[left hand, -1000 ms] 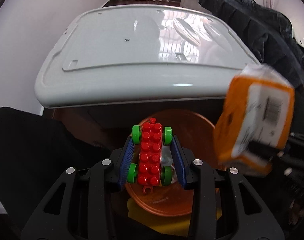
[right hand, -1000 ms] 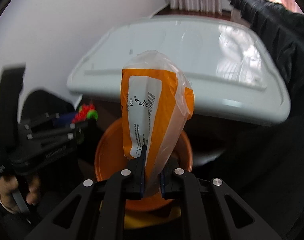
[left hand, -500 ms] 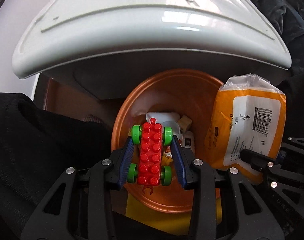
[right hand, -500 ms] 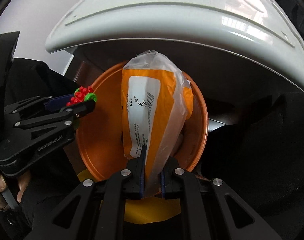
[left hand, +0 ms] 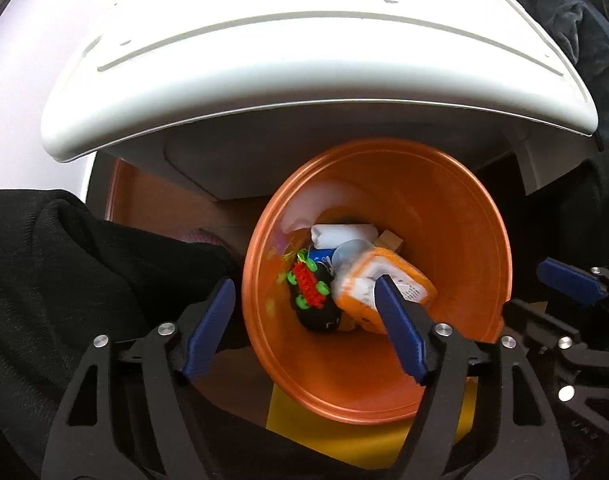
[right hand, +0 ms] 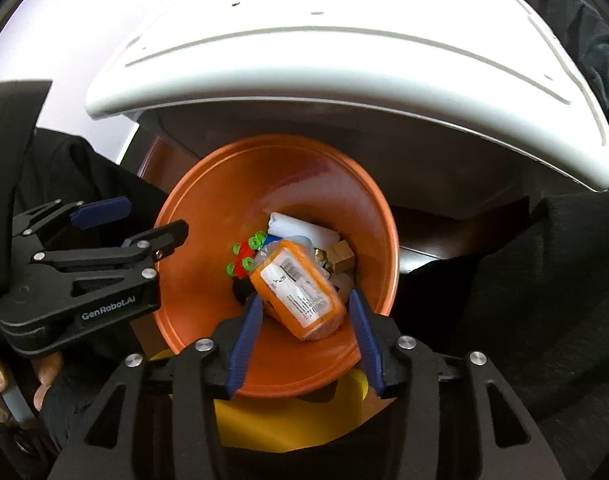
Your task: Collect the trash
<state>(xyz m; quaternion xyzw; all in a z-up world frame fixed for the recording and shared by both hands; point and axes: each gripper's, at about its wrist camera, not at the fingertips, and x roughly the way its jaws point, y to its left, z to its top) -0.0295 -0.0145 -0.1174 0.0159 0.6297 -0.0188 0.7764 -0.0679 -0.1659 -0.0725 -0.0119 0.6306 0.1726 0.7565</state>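
An orange bin (left hand: 456, 208) (right hand: 208, 208) stands below both grippers. Inside it lie a red toy car with green wheels (left hand: 309, 285) (right hand: 244, 258), an orange packet (left hand: 388, 276) (right hand: 296, 284), a white wad (left hand: 342, 235) and other scraps. My left gripper (left hand: 304, 320) is open and empty above the bin's near rim. My right gripper (right hand: 304, 328) is open and empty above the packet; it also shows at the right edge of the left wrist view (left hand: 572, 280). The left gripper shows in the right wrist view (right hand: 116, 232).
A white table (left hand: 264, 80) (right hand: 344, 60) overhangs the far side of the bin. A yellow object (left hand: 356, 436) (right hand: 288, 420) sits under the bin's near edge. Black cloth (left hand: 84, 264) lies left, dark fabric (right hand: 524, 272) right.
Both grippers opened over the bin. The toy car dropped from the left gripper and the orange packet from the right; both now lie inside the bin.
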